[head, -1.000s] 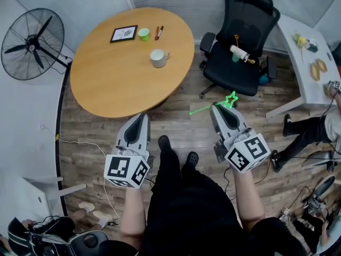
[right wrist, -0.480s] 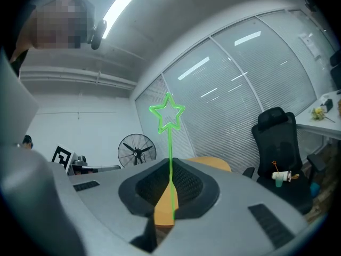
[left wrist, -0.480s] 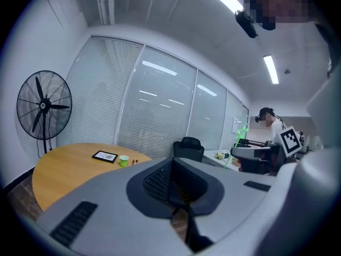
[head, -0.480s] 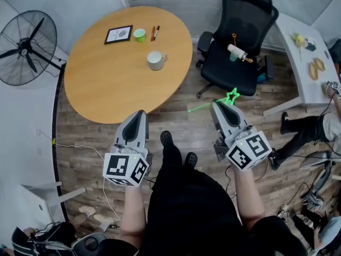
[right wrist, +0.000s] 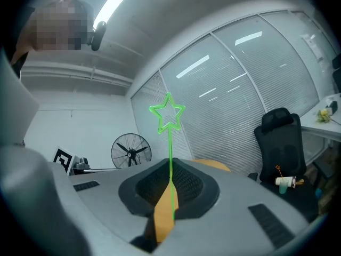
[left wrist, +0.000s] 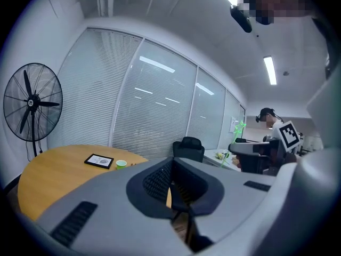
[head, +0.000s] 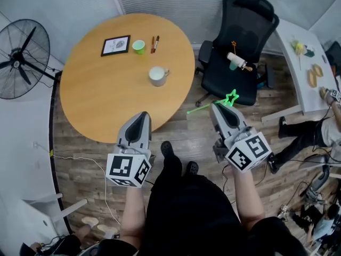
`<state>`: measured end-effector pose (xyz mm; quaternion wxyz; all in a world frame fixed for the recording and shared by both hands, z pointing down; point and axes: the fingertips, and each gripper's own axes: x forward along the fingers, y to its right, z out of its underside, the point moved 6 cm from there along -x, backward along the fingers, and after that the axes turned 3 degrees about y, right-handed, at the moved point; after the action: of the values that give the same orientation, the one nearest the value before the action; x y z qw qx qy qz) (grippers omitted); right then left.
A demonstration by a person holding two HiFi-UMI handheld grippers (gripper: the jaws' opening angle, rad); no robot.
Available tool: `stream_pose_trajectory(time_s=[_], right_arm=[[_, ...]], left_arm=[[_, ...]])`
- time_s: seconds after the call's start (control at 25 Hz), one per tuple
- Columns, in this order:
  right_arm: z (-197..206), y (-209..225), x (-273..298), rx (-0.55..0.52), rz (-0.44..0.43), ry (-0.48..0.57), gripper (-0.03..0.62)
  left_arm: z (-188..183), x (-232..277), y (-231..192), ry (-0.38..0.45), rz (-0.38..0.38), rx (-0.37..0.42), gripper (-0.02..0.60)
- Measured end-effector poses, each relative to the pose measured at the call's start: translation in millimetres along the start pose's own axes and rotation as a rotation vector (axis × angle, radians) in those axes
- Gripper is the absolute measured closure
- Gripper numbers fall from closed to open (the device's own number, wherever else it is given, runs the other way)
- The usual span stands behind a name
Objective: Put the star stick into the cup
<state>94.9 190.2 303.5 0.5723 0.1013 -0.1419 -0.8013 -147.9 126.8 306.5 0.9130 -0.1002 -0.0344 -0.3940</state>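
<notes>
My right gripper [head: 215,106] is shut on a thin green star stick [head: 231,98], held over the wood floor between the round table [head: 96,100] and a black chair [head: 237,47]. In the right gripper view the star stick [right wrist: 167,111] rises upright out of the closed jaws of the right gripper [right wrist: 169,191]. A white mug [head: 157,75] stands on the table's near right part, and a small green cup [head: 139,47] sits farther back. My left gripper [head: 142,116] hovers at the table's near edge, shut and holding nothing. The green cup [left wrist: 121,164] also shows in the left gripper view.
A framed picture [head: 115,45] and two pens [head: 154,43] lie beside the green cup. The black chair carries a roll and a small stick. A standing fan [head: 21,57] is at the left, a white side table [head: 303,63] at the right, and a seated person's legs [head: 303,137] at the right edge.
The table has come closer, and its near edge now lies right at my left gripper's tip. Both grippers hold their poses, the right one still gripping the star stick.
</notes>
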Motion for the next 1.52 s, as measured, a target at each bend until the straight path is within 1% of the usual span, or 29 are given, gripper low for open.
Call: stream_pose_trajectory(time_s=[0.28, 0.52, 0.76, 1.0, 1.12, 1.24, 1.52], right_arm=[[-7, 1, 49, -0.005, 0.031, 0.006, 0.568], [-1, -3, 80, -0.01, 0.048, 0.006, 0.568], [6, -10, 99, -0.007, 0.055, 0.003, 0.568], [7, -9, 112, 0.009, 0.055, -0.004, 0.568], [9, -2, 118, 0.016, 0.049, -0.013, 0.568], [10, 7, 129, 0.022, 0.034, -0.025, 0.568], [2, 34, 173, 0.038, -0.038, -0.05, 0.568]], left_arm=[[-10, 34, -41, -0.004, 0.042, -0.004, 0.583], [-7, 49, -68, -0.016, 0.076, -0.01, 0.583], [-4, 56, -87, -0.029, 0.092, -0.016, 0.583], [-3, 63, -94, -0.048, 0.101, -0.018, 0.583], [0, 69, -96, -0.058, 0.093, -0.021, 0.583], [1, 77, -100, -0.06, 0.067, -0.029, 0.583], [-7, 103, -113, -0.059, -0.008, -0.034, 0.583]])
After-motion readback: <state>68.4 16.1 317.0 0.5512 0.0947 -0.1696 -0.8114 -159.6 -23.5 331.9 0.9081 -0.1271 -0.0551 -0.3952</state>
